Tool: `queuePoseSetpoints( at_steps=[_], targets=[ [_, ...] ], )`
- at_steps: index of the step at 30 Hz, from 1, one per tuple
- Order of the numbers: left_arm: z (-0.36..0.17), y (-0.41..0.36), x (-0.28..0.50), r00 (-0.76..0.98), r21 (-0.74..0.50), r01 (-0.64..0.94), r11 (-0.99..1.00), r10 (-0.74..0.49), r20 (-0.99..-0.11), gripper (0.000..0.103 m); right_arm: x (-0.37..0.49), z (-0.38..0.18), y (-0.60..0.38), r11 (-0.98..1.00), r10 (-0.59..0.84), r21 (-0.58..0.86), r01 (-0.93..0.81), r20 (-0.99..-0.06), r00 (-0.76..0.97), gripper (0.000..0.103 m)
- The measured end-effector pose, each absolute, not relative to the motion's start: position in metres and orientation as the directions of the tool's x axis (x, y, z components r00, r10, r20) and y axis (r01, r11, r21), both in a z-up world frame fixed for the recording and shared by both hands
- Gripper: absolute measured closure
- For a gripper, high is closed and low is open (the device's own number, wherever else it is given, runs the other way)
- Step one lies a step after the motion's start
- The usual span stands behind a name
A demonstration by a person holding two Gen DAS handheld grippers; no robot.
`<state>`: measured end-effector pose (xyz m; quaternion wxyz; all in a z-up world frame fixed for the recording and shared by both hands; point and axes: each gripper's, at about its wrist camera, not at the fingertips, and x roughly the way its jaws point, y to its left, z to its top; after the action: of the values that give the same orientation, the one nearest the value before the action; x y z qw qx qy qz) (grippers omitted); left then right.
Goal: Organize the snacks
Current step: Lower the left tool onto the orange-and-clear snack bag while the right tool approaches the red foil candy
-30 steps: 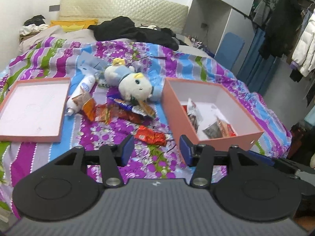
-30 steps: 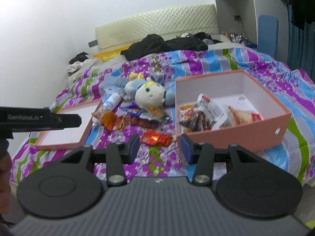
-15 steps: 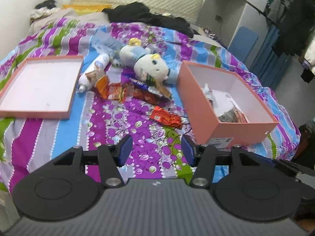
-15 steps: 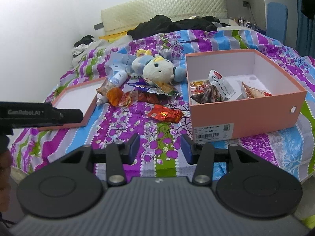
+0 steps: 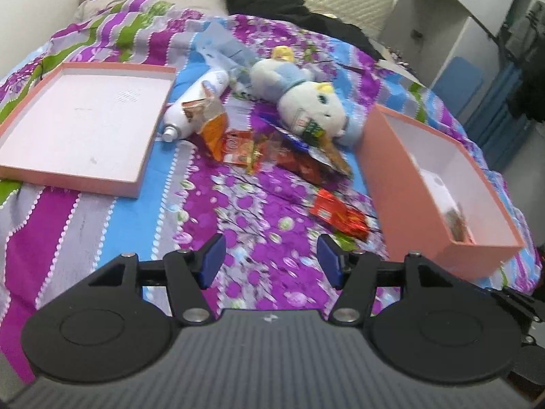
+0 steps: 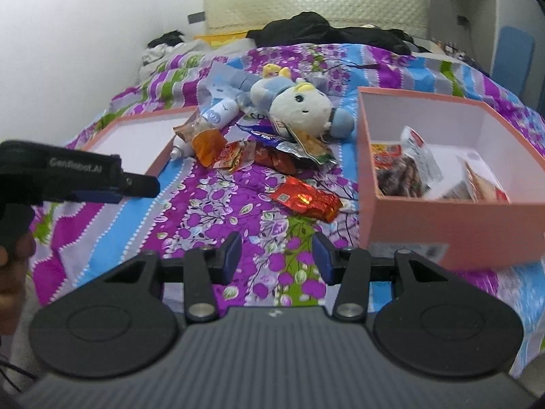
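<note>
Left tool (image 5: pixel 270 255) is hovering over the bed (image 5: pixel 102 225), its jaws opening with nothing between them. Right tool (image 6: pixel 277 255) is likewise standing apart and empty. Red snack packet (image 6: pixel 306 201) is lying on the bedspread just beside the pink box (image 6: pixel 453 228), which is holding several snacks.

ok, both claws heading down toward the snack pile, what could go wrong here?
1. The red packet lies close to the box; a claw going for it may bump the box wall.
2. Snacks are tucked under the plush; pulling one could drag it.
3. The left claw, opening and empty, and the right claw may collide.
</note>
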<state>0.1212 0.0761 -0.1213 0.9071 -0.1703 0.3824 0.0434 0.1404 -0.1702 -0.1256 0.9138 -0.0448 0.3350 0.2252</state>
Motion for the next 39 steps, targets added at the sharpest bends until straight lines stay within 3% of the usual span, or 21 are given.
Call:
queuePoseSetpoints(
  at_steps=[16,32,34,39],
  targets=[
    [-0.192,0.145,0.242,0.733,-0.302,-0.315,0.9,0.028,-0.68,0.038,0.232,-0.195,-0.109,0.863,0.209,-0.21,-0.459,-0.679,0.704,0.056],
    [-0.231,0.181,0.318,0.783,-0.35,-0.334,0.875,0.051,-0.62,0.039,0.273,-0.227,-0.097,0.964,0.02,-0.189,-0.186,-0.646,0.763,0.055],
    [-0.24,0.183,0.324,0.771,-0.356,-0.335,0.872,0.036,-0.636,0.041,0.275,-0.231,-0.1,0.976,0.007,-0.16,-0.15,-0.66,0.751,0.055],
    [-0.247,0.191,0.324,0.795,-0.41,-0.304,0.86,-0.009,-0.607,0.061,0.277,-0.236,-0.104,0.991,0.006,-0.096,-0.096,-0.674,0.739,0.056]
  ],
)
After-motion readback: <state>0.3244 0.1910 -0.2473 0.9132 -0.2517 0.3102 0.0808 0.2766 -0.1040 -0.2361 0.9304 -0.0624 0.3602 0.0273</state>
